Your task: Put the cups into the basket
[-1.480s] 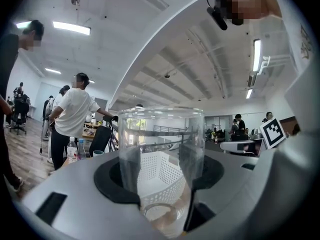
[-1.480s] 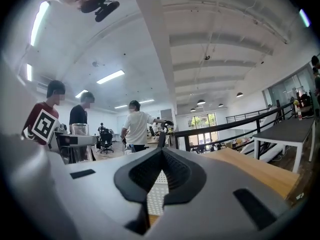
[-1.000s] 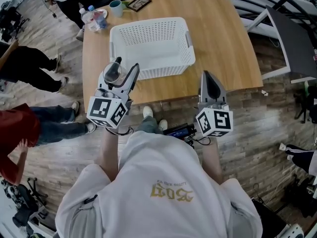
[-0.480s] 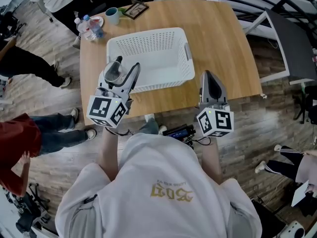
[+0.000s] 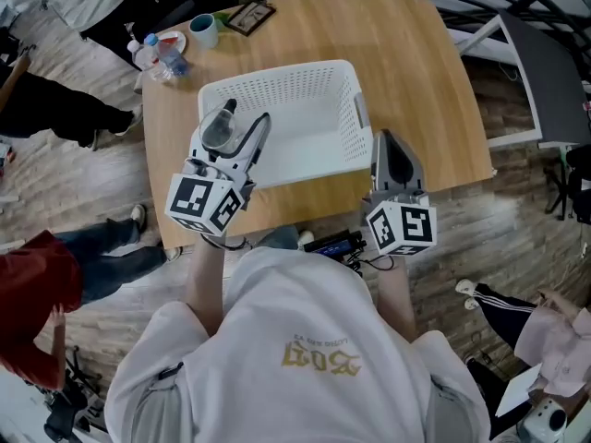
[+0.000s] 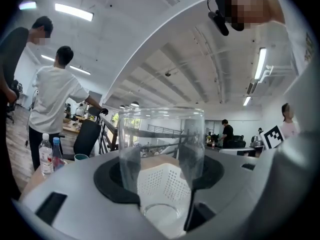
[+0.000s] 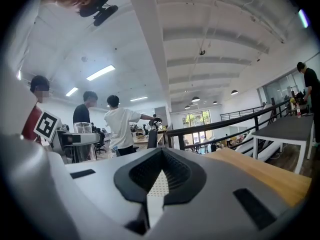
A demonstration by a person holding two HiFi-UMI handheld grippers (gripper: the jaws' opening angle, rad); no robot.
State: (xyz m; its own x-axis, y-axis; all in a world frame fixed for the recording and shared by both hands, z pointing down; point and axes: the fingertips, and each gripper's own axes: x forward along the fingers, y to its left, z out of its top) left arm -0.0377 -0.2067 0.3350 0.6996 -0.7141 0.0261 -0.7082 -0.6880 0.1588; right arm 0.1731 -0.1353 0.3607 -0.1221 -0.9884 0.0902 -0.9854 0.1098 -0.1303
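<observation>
- table (image 5: 416,81): sits lower in the head view than a second ago, so i've closed in on it. far edge is cut off at the top of the frame.
- basket (image 5: 305,109): white and slotted, in the middle of the table. its near edge was ahead of both tools a second ago, now it's level with them. what i can see inside looks bare; the near-left corner is hidden behind my left tool.
- left gripper (image 5: 242,123): jaws clamped on a clear glass cup (image 5: 219,130), upright, one pad on each side of its wall (image 6: 161,154). it now overlaps the basket's near-left corner. i'd call that nearly over the drop spot, but i can't tell height above the rim.
- right gripper (image 5: 386,138): jaws closed with nothing in them, tip just beside the basket's near-right corner. only a sliver of basket mesh shows past the pads (image 7: 156,184).
- mug (image 5: 202,30): teal, at the far-left corner beside the bottles (image 5: 157,55). could be the next cup, not sure. no other cups in sight.
</observation>
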